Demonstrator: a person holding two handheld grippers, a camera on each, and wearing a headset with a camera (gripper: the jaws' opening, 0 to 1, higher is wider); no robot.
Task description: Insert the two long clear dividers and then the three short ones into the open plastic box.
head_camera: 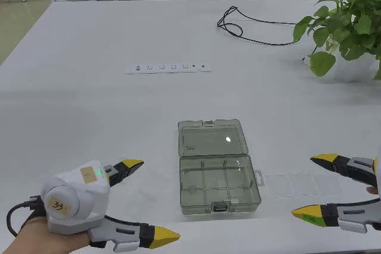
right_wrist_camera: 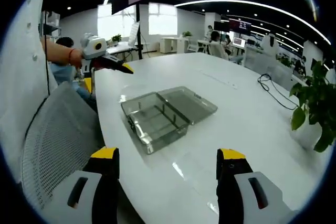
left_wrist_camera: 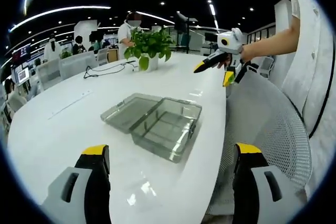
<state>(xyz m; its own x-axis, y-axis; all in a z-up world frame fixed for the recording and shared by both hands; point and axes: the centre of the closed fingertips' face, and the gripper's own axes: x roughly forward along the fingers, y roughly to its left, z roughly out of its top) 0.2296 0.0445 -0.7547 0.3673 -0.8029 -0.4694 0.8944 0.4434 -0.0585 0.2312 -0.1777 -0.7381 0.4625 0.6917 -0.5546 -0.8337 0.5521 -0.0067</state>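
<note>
The smoky clear plastic box (head_camera: 219,185) lies open near the table's front edge, its lid (head_camera: 212,138) folded flat behind it. Faint partition lines show inside the base. Flat clear dividers (head_camera: 297,184) lie on the table just right of the box. My left gripper (head_camera: 149,200) is open at the front left, a hand's width from the box. My right gripper (head_camera: 315,185) is open at the right, its jaws either side of the clear dividers' end. The left gripper view shows the box (left_wrist_camera: 157,124) ahead and the right gripper (left_wrist_camera: 218,61) beyond it. The right gripper view shows the box (right_wrist_camera: 157,119) and the left gripper (right_wrist_camera: 105,59).
A white power strip (head_camera: 168,67) lies mid-table, with a black cable (head_camera: 250,25) behind it. A potted plant (head_camera: 351,22) stands at the far right. A mesh chair (left_wrist_camera: 262,124) sits at the table's near side. People stand in the background.
</note>
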